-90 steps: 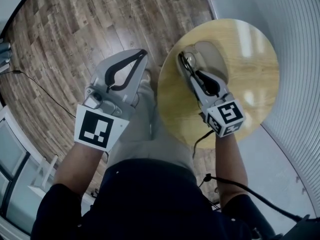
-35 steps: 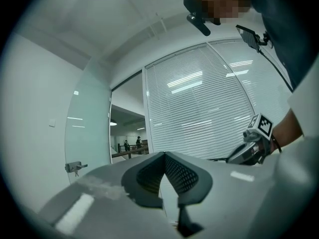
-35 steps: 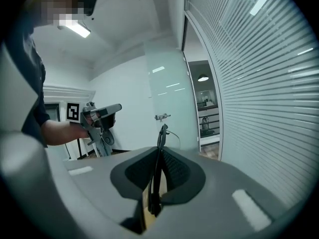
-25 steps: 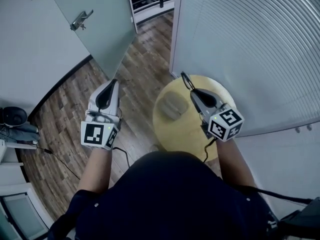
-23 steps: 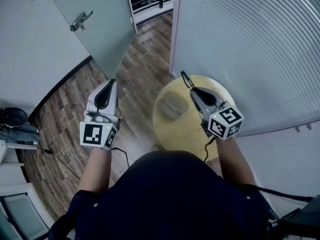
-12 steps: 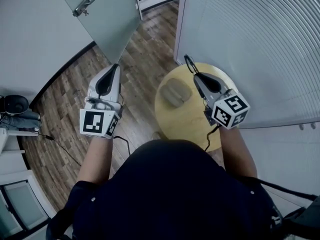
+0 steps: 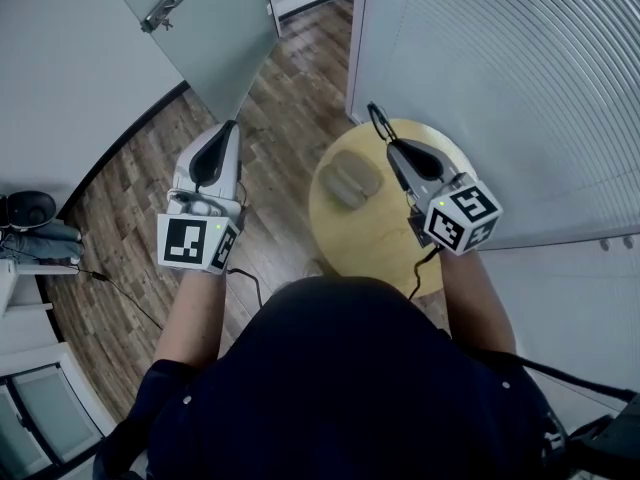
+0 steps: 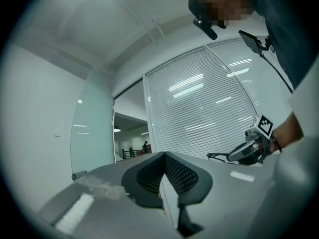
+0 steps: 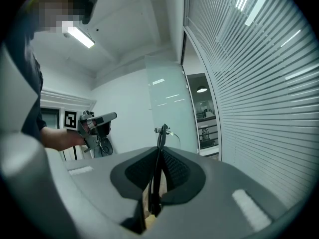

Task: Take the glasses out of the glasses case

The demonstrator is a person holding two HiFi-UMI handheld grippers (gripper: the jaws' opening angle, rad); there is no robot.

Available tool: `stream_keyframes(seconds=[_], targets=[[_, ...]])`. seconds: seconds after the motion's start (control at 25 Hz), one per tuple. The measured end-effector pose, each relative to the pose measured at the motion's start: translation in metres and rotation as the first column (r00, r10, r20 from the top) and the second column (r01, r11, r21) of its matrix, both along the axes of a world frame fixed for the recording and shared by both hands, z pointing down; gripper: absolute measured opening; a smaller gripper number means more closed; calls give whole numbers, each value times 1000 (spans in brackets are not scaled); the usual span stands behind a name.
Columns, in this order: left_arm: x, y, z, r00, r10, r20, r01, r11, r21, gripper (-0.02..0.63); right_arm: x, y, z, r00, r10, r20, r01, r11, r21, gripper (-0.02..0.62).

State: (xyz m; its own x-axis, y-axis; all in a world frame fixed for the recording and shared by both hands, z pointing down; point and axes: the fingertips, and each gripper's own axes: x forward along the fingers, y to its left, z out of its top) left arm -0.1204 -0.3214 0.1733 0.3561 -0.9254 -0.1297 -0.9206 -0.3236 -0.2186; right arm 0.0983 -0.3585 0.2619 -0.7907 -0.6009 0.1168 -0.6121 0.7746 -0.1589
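The right gripper's [image 9: 158,156] jaws are clenched on the thin dark frame of the glasses [image 9: 160,133], which runs up between the pads and sticks out past the tips. The left gripper's [image 8: 163,156] jaws are pressed together with nothing between them. In the head view the glasses show at the far rim of the round wooden desk [image 7: 380,253], clear of the grey glasses case [image 7: 352,180] that lies on the desk just to the left of the right gripper, while the left gripper is held off the desk's left side, over the wooden floor [image 7: 140,218].
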Motion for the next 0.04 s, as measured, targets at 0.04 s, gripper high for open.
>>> stream_keyframes(seconds=[0.04], targets=[[3, 1, 0, 1000, 3, -1, -3, 1000, 3, 5, 3, 2, 0, 1000, 1, 0, -1, 1000, 1, 34]])
